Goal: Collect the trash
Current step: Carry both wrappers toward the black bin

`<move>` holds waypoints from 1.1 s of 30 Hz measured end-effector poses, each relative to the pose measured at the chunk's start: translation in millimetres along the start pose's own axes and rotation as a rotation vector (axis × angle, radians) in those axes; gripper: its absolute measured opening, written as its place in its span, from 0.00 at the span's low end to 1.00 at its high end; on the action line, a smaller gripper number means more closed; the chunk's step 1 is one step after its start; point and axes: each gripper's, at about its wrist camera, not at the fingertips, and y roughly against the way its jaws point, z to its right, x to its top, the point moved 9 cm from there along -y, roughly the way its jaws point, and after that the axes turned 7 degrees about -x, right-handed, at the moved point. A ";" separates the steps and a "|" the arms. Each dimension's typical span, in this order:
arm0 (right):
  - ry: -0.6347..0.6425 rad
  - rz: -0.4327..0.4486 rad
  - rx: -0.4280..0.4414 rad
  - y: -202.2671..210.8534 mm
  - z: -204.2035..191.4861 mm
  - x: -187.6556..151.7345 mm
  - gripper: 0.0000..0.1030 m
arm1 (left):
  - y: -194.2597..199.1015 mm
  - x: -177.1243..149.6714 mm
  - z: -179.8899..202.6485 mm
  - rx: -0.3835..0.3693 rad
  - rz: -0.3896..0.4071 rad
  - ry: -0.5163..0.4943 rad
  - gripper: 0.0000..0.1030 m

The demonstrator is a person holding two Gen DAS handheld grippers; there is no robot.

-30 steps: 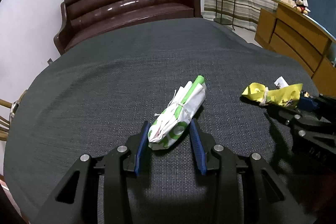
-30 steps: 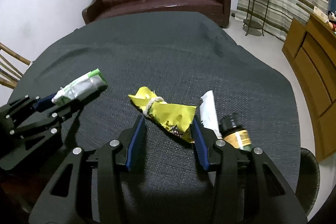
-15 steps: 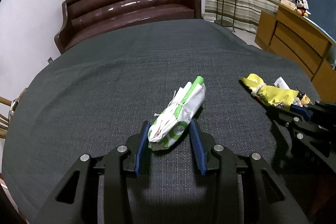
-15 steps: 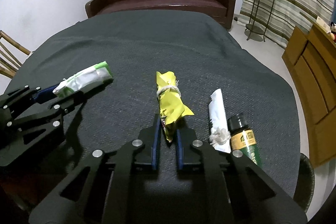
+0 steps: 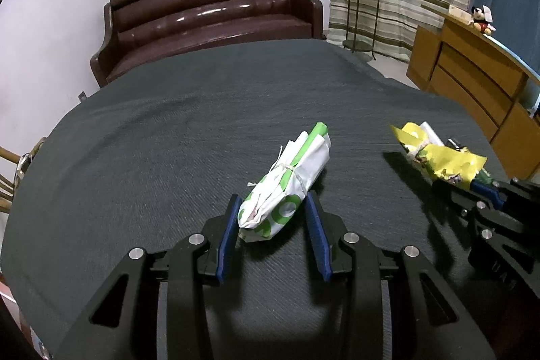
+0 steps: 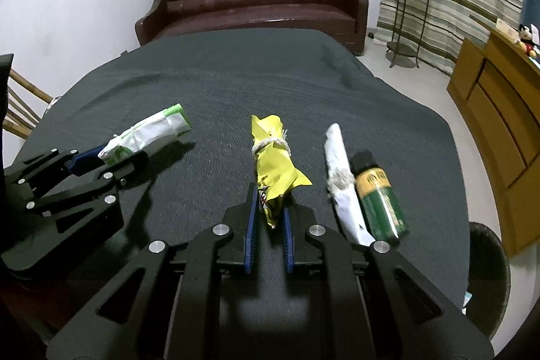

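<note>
A white and green wrapper bundle [image 5: 287, 183] tied with string lies on the dark table cloth [image 5: 168, 137]. My left gripper [image 5: 272, 218] is open, its blue pads on either side of the bundle's near end. My right gripper [image 6: 270, 211] is shut on a yellow wrapper bundle [image 6: 271, 154] tied with string, which sticks forward and looks lifted off the cloth. The yellow bundle also shows in the left wrist view [image 5: 438, 157], and the white and green bundle in the right wrist view [image 6: 148, 134].
A white rolled wrapper [image 6: 342, 177] and a green bottle [image 6: 378, 194] lie on the cloth right of my right gripper. A dark round bin [image 6: 489, 269] stands past the table's right edge. A brown sofa [image 5: 206, 19] stands behind the table, a wooden cabinet [image 5: 472, 80] at right.
My right gripper closed on the yellow bundle, turned it lengthwise and raised it a little. My left gripper stays open around the white and green bundle.
</note>
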 end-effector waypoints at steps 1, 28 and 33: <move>-0.006 0.003 -0.003 2.8 2.8 -1.8 0.13 | 1.4 -0.2 1.3 -0.002 0.002 0.000 0.38; -0.233 0.105 -0.216 82.2 157.1 -54.0 0.13 | 33.4 0.2 151.0 -0.165 0.083 -0.160 0.38; -0.270 0.105 -0.265 90.4 188.0 -66.9 0.13 | 27.6 0.2 182.9 -0.194 0.084 -0.207 0.38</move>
